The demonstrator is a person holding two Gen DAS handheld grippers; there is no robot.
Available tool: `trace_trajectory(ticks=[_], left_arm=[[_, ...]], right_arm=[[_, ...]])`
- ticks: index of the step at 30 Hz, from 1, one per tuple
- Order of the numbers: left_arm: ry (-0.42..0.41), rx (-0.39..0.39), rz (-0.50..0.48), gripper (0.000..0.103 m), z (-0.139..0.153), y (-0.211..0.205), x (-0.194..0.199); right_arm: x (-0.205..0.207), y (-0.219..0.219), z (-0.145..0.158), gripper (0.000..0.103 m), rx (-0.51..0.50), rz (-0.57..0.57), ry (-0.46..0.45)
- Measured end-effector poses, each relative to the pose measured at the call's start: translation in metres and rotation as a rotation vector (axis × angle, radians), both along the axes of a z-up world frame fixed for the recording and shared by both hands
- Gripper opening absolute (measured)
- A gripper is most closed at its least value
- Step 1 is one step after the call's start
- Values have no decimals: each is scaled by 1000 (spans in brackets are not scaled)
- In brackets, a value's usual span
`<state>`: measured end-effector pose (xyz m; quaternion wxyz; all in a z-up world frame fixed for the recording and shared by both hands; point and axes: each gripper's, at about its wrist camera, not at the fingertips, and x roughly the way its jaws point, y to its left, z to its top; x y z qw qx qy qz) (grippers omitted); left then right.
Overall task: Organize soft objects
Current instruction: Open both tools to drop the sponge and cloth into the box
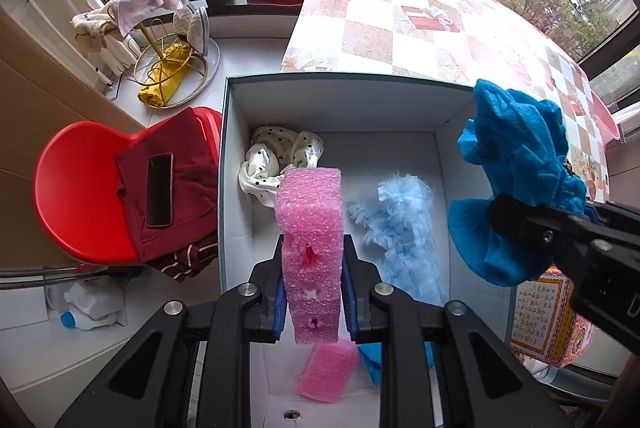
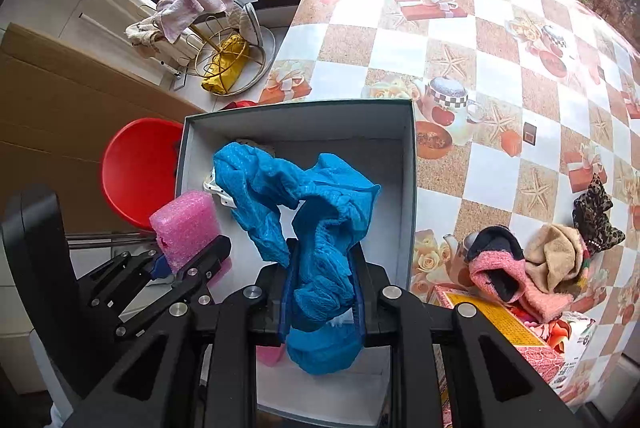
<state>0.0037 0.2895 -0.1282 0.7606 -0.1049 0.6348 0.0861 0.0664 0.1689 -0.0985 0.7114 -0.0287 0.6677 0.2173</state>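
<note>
My left gripper (image 1: 313,268) is shut on a pink foam block (image 1: 310,224) and holds it upright above the open white box (image 1: 344,96). My right gripper (image 2: 322,280) is shut on a crumpled blue cloth (image 2: 320,200), also over the box; it shows at the right of the left wrist view (image 1: 516,164). In the box lie a polka-dot satin cloth (image 1: 276,156), a fluffy light-blue piece (image 1: 404,228) and another pink foam piece (image 1: 328,372).
The box sits at the edge of a checkered table (image 2: 480,48). Socks and cloths (image 2: 536,264) are piled at the table's right, by a patterned carton (image 2: 508,332). A red chair (image 1: 80,188) with a phone stands left of the box.
</note>
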Motion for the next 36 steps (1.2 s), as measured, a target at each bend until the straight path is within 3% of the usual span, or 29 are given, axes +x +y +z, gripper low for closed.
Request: trace_trajectory(ticks=[17, 18, 22, 23, 24, 25, 27, 30, 32, 33, 36], left_arm=[[23, -45, 7, 26, -12, 6, 17], [23, -53, 5, 31, -13, 6, 18], [20, -81, 13, 79, -14, 8, 18], [19, -85, 15, 80, -14, 8, 18], [19, -88, 16, 81, -14, 8, 19], [18, -94, 18, 82, -14, 9, 18], [19, -96, 22, 87, -15, 9, 18], [16, -97, 34, 103, -14, 11, 18], [18, -105, 43, 103, -13, 13, 17], [18, -108, 47, 103, -13, 13, 18], [11, -114, 61, 103, -8, 15, 18]], right_arm=[[18, 9, -14, 25, -35, 25, 10], [19, 10, -14, 25, -36, 25, 9], [23, 10, -15, 25, -28, 23, 17], [23, 11, -16, 27, -23, 26, 24], [24, 11, -16, 35, -24, 29, 27], [24, 11, -16, 54, -27, 31, 23], [23, 10, -14, 71, -29, 30, 9], [25, 10, -9, 72, -29, 28, -6], [27, 10, -7, 82, -31, 24, -10], [27, 9, -5, 95, -32, 19, -15], [30, 5, 0, 98, -21, -4, -20]])
